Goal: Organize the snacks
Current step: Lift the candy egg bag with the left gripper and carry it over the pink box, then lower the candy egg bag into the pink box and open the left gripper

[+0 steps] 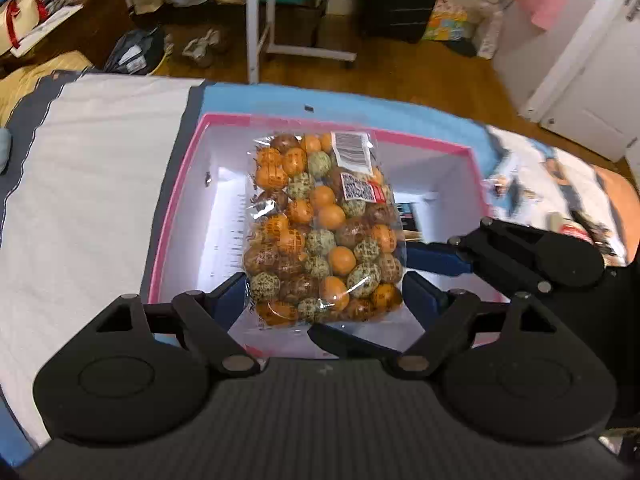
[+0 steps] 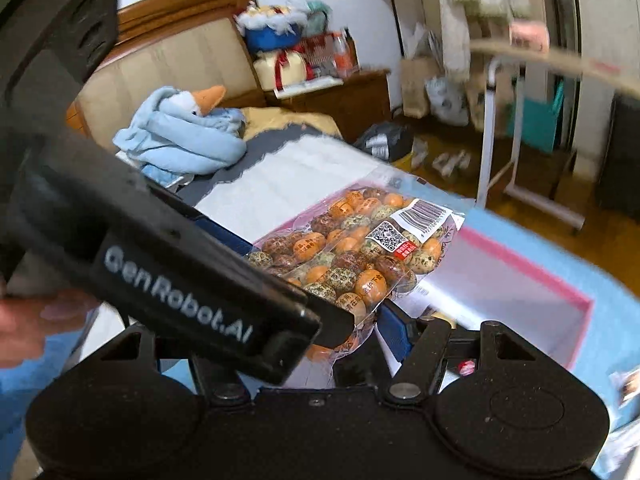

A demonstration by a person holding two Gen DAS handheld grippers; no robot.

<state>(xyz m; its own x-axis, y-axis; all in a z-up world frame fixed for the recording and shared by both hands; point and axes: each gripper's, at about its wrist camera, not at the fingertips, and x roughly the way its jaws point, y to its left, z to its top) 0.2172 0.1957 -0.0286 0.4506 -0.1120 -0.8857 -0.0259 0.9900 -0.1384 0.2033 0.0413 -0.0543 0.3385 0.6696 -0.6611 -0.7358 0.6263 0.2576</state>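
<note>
A clear bag of orange, green and brown wrapped sweets (image 1: 320,232) hangs over the open pink-rimmed white box (image 1: 188,184). My left gripper (image 1: 324,296) is shut on the bag's near end, blue pads on both sides. My right gripper (image 1: 440,258) reaches in from the right, beside the bag. In the right wrist view the bag (image 2: 352,256) is held above the box (image 2: 552,280); the left gripper's black body (image 2: 180,280) covers my right gripper's left finger. Its blue right finger (image 2: 394,330) sits by the bag's corner; whether it grips is hidden.
The box lies on a blue mat (image 1: 360,96) on a bed with a white sheet (image 1: 88,184). Printed packets (image 1: 560,192) lie right of the box. A blue plush goose (image 2: 188,128) lies by the headboard. Floor clutter and a white rack (image 1: 256,20) stand beyond.
</note>
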